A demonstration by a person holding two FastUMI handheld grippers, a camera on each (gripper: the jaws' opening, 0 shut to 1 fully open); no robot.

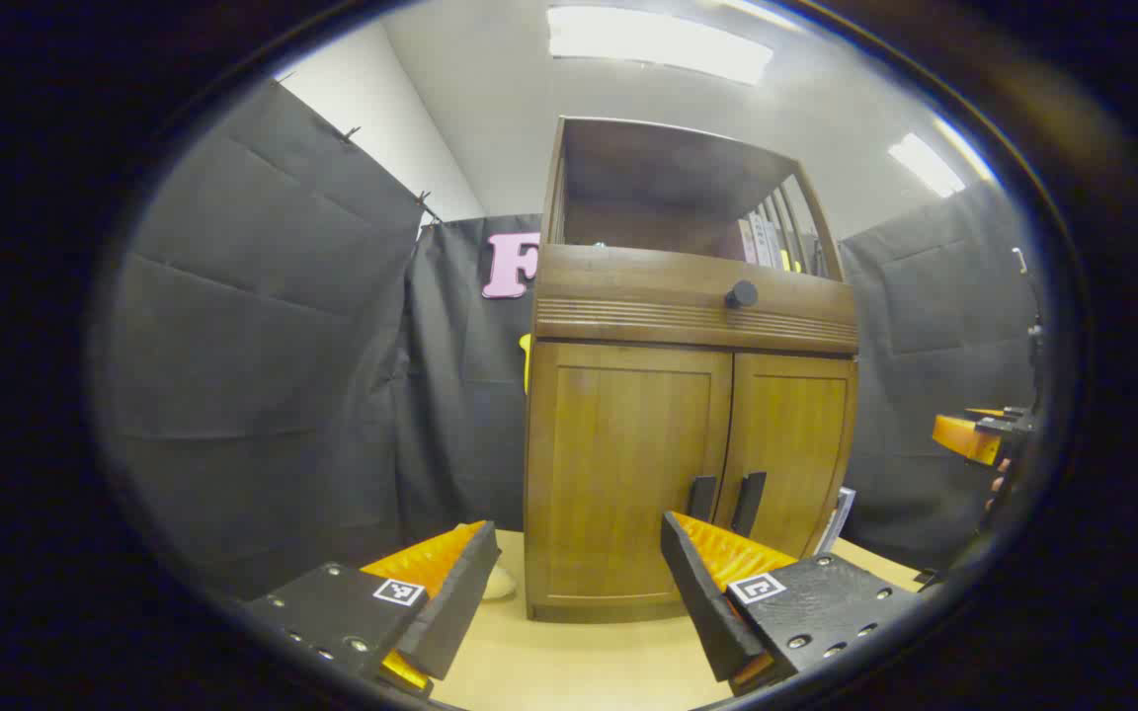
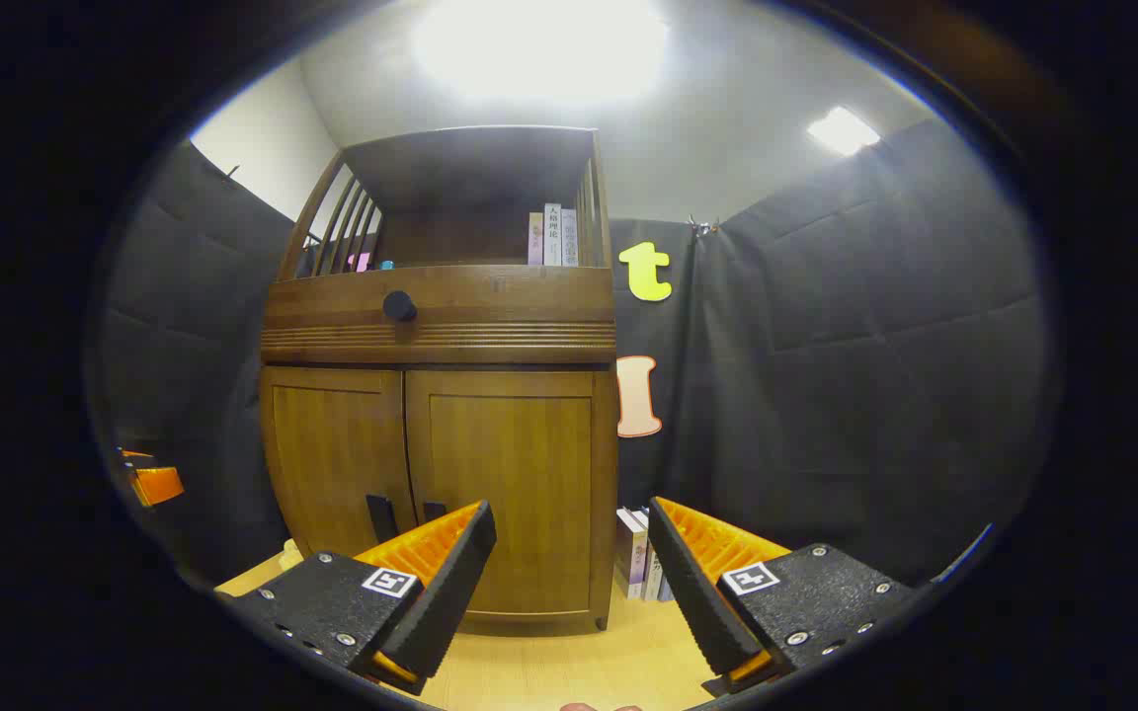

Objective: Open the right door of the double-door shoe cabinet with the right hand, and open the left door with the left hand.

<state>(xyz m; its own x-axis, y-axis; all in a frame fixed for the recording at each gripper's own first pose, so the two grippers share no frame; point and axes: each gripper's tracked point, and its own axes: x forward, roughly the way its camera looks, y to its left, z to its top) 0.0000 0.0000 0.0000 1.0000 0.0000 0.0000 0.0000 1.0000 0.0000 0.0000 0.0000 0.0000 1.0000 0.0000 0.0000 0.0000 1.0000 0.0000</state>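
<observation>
Wooden and brown, the shoe cabinet stood on the pale tabletop with both lower doors shut, so by my reading nothing of the task was done: the right door had to be pulled first, then the left door.

The left hand-held gripper was released, its fingers spread wide and short of the cabinet's front, grasping nothing. The right hand-held gripper was likewise released and empty, also short of the cabinet.

From the left gripper view, both dark door handles stood side by side at the cabinet's centre seam, and the round drawer knob sat above them. The right gripper view instead gave the books on the cabinet's open top shelf, and more books leaning just beside the cabinet's right side, low down. In it the handles were partly hidden behind its own finger.
</observation>
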